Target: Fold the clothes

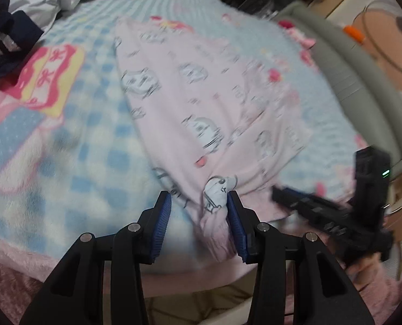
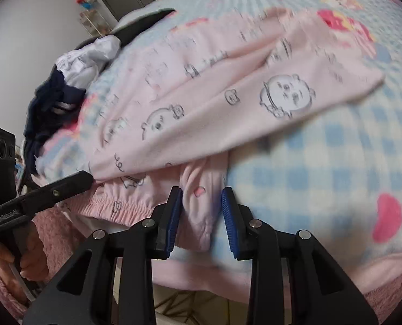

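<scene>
Pink pyjama trousers (image 1: 201, 94) printed with cartoon faces lie spread on a blue checked blanket (image 1: 92, 149). My left gripper (image 1: 198, 200) is open at the near edge of the garment; a bunched fold touches its right pad only. In the right wrist view the trousers (image 2: 228, 103) run up and to the right, their elastic waistband (image 2: 114, 208) at the near edge. My right gripper (image 2: 201, 197) stands open around a loose pink fold; bare blanket (image 2: 322, 162) shows by its right pad. Each gripper appears in the other's view: the right gripper (image 1: 322, 211), the left gripper (image 2: 38, 200).
A pile of white and dark navy clothes (image 1: 25, 13) lies at the far left of the bed, also seen as the clothes pile (image 2: 73, 62). A grey padded bed edge (image 1: 344, 62) curves along the right. A hand (image 2: 30, 260) in a pink fleecy sleeve holds the left gripper.
</scene>
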